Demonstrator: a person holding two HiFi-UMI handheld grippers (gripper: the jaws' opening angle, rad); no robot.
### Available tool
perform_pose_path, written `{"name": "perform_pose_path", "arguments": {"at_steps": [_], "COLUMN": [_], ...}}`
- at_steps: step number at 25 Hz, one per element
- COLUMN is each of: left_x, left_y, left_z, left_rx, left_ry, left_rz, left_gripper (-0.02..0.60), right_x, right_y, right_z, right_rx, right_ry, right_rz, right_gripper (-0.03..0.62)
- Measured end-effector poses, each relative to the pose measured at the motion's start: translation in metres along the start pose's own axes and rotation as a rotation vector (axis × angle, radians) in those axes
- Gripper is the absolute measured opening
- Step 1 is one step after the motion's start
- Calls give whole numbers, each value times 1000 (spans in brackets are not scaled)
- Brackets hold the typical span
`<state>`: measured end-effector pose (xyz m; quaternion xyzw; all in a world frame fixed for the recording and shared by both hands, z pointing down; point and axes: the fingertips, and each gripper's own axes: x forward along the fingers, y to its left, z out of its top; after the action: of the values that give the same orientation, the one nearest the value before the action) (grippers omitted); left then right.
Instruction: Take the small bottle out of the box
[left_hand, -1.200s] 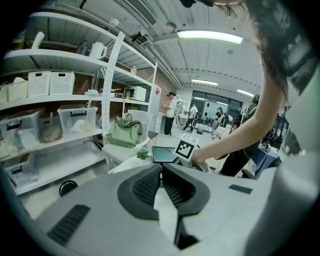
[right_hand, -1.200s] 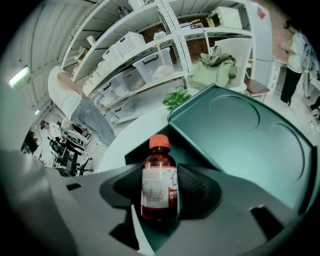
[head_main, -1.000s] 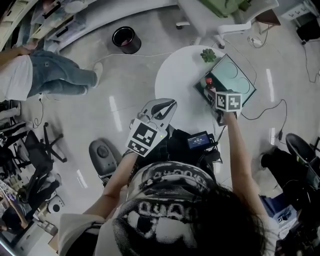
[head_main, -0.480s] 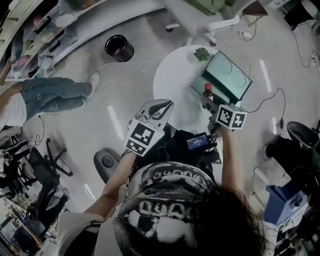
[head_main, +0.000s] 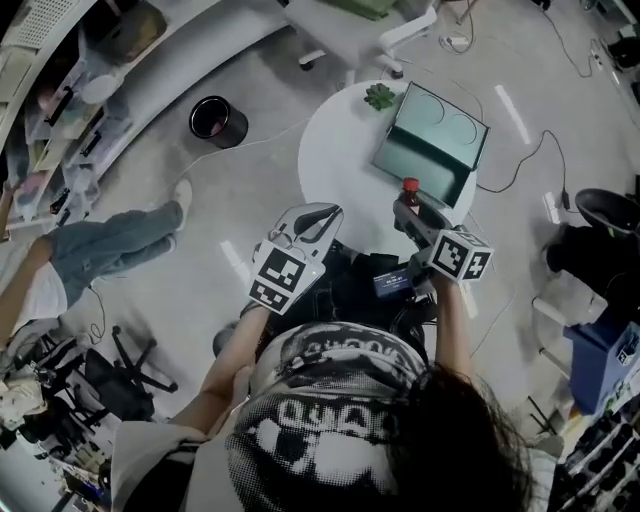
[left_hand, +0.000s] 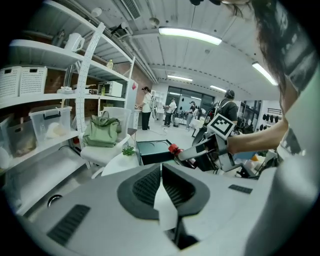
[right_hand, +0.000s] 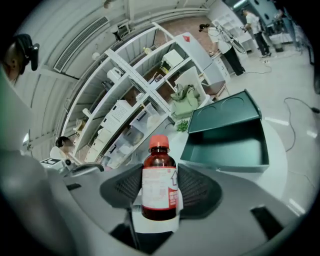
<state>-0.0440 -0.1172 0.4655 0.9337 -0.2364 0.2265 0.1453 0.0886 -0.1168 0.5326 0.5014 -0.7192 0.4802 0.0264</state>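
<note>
Where the head view reached furthest left, a person's legs (head_main: 110, 245) in jeans were seen stretched on the floor, and a dark round bin (head_main: 218, 120) was seen standing further along. The left gripper (head_main: 318, 215) was held over the floor, short of the worktop (head_main: 335, 160) and well apart from the box. In the left gripper view its jaws were pressed together, with nothing caught between them.

The round white worktop was seen in the middle of the view. A small green plant (head_main: 380, 96) was set at its far edge, just beside the box (head_main: 432, 140). The dark green box was laid open, its lid tilted back on the far side.

The bottle (head_main: 410, 188) was found outside the box, at its near wall, over the near part of the worktop. It was held clear of the worktop by the right gripper (head_main: 408, 205). In the right gripper view the jaws were closed on its sides, around the white and red label. The bottle was kept upright there, brown glass below and red cap on top, with the open box beyond it and to the right.
</note>
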Motion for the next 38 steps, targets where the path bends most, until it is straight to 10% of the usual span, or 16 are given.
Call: {"name": "perform_pose_path", "arguments": {"at_steps": [21,38], "left_x": [23,18], "left_y": [-62,-136], "left_z": [-6,-6], "left_rx": [203,231], "left_ry": [46,43], "left_rz": [-368,-379], "left_gripper": [18,18], "right_x": [-97,-182], "right_y": [12,9], "right_z": [-36,-88], "right_rx": [240,303], "right_ry": [-336,-442], "right_rz": [-127,-130], "right_gripper": [218,219]}}
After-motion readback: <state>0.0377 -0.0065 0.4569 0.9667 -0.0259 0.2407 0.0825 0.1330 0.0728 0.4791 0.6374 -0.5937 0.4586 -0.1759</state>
